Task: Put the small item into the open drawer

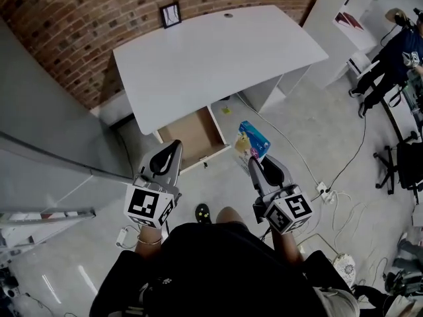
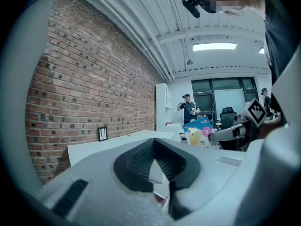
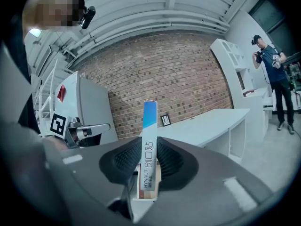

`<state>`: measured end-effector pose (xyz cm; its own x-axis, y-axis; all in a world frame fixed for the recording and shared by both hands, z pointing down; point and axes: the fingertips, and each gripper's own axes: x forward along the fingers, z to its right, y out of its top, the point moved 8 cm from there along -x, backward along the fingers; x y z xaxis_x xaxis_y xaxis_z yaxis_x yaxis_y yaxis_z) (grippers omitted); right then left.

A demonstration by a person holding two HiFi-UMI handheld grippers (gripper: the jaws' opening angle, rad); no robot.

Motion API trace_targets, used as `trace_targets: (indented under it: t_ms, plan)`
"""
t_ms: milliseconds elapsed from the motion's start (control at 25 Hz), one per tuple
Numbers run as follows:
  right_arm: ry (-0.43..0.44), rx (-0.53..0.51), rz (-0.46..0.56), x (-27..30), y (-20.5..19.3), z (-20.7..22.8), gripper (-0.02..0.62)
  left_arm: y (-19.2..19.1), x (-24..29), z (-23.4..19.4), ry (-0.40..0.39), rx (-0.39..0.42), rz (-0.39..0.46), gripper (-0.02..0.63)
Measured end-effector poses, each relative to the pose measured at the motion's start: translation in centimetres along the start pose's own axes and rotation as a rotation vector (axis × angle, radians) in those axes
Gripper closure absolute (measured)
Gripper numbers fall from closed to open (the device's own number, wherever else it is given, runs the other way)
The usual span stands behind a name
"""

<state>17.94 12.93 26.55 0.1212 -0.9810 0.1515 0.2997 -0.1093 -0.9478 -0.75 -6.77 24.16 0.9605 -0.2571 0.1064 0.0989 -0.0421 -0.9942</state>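
Scene: seen from the head camera looking steeply down, a person stands on a grey floor (image 1: pixel 310 131) in front of a white desk (image 1: pixel 211 58) set against a brick wall (image 1: pixel 99 18).
Left gripper (image 1: pixel 173 144): held out level at the left; the tips of its jaws meet and nothing is between them.
Right gripper (image 1: pixel 253 160): held out level at the right; its jaws are clamped on a small box (image 1: pixel 254 139).
Box: blue with yellow and pink print. In the right gripper view it stands upright and edge-on between the dark ribbed pads (image 3: pixel 167 160), its top rising above them.
Drawer (image 1: pixel 195 134): pulled out from under the near edge of the desk, showing a brown bottom.
Box and drawer: in the head view the box is in the air just right of the drawer, outside it and not touching it.
Desk top: a small black-framed picture (image 1: pixel 170 15) stands at the far edge by the wall.
Left side: a tall grey cabinet (image 1: pixel 39 131).
Floor: a white cable runs to a power strip (image 1: pixel 324 191) right of the grippers.
Background: another person (image 1: pixel 396 51) stands at the far right.
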Motion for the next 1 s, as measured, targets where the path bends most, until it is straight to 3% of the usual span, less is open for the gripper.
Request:
trace_targets:
  t_ms: [320, 1000]
  plan:
    - [0.141, -0.007, -0.041, 3.1, 0.8, 1.2, 0.489, -0.2, -1.5, -0.4, 0.160, -0.026, -0.008, 0.609]
    - [0.444, -0.128, -0.218, 13.5, 2.7, 2.2, 0.489, -1.0, -2.2, -2.7, 0.470, -0.109, -0.014, 0.609]
